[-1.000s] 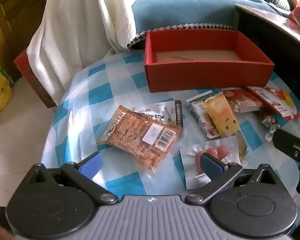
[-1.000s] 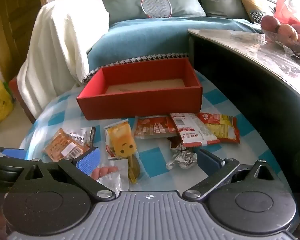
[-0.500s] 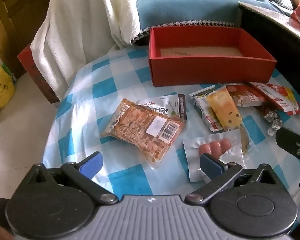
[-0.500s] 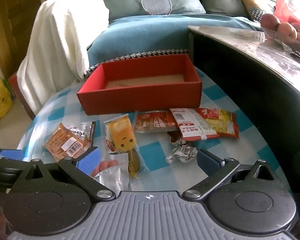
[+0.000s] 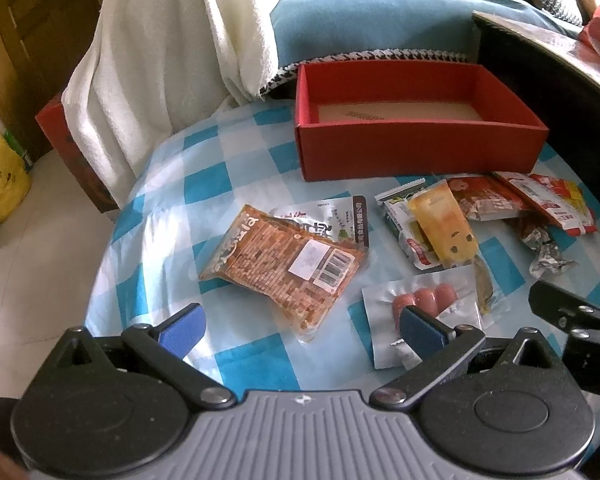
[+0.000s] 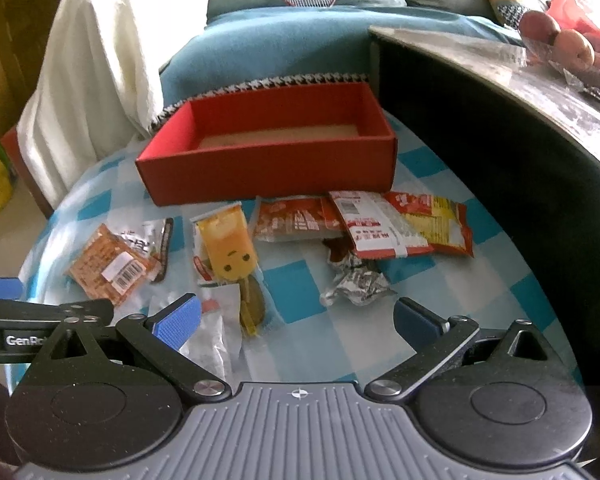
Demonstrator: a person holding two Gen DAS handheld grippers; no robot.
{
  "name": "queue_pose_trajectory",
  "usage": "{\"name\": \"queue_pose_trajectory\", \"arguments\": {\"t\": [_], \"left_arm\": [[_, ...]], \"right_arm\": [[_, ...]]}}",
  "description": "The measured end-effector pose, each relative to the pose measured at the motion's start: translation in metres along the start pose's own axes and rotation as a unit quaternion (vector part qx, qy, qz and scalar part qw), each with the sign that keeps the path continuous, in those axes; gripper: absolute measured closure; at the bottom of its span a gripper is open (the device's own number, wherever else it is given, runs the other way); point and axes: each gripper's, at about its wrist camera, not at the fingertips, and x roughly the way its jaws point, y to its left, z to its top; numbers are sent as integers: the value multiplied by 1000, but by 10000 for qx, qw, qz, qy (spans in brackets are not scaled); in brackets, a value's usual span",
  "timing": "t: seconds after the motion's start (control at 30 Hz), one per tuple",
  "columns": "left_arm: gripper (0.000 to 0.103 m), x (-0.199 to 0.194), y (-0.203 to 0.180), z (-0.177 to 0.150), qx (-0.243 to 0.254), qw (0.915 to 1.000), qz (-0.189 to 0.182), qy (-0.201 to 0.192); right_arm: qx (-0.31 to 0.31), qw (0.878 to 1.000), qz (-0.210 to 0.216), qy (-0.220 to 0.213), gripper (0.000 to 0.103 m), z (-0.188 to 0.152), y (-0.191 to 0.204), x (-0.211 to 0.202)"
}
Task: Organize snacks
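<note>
An empty red box [image 5: 416, 156] [image 6: 268, 172] stands at the far side of the checked table. Several snack packets lie in front of it: an orange biscuit pack [image 5: 284, 272] [image 6: 108, 268], a yellow face pouch [image 5: 444, 228] [image 6: 228, 248], a sausage pack [image 5: 424, 312], red packets [image 5: 540, 200] [image 6: 380, 224] and a crumpled foil wrapper [image 6: 356, 284]. My left gripper [image 5: 300, 328] is open and empty, hovering just short of the biscuit pack. My right gripper [image 6: 296, 316] is open and empty, hovering near the foil wrapper.
The blue-and-white checked tablecloth [image 5: 172, 216] covers a round table. A white towel [image 5: 160, 60] hangs over a chair at the back left. A dark counter [image 6: 500, 128] with fruit [image 6: 572, 44] borders the right. A blue sofa [image 6: 284, 44] stands behind.
Both grippers have pulled back and risen slightly, so the snacks and box sit a little farther off. Nothing on the table has moved. Both stay open.
</note>
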Motion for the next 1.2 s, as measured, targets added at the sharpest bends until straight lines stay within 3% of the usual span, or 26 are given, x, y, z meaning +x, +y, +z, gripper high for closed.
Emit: {"name": "queue_pose_trajectory", "arguments": {"t": [1.2], "left_arm": [[4,-3,-3,-2,88,10000,-30,-13]], "right_arm": [[-7,9999,7,153,0,-1,1,5]]}}
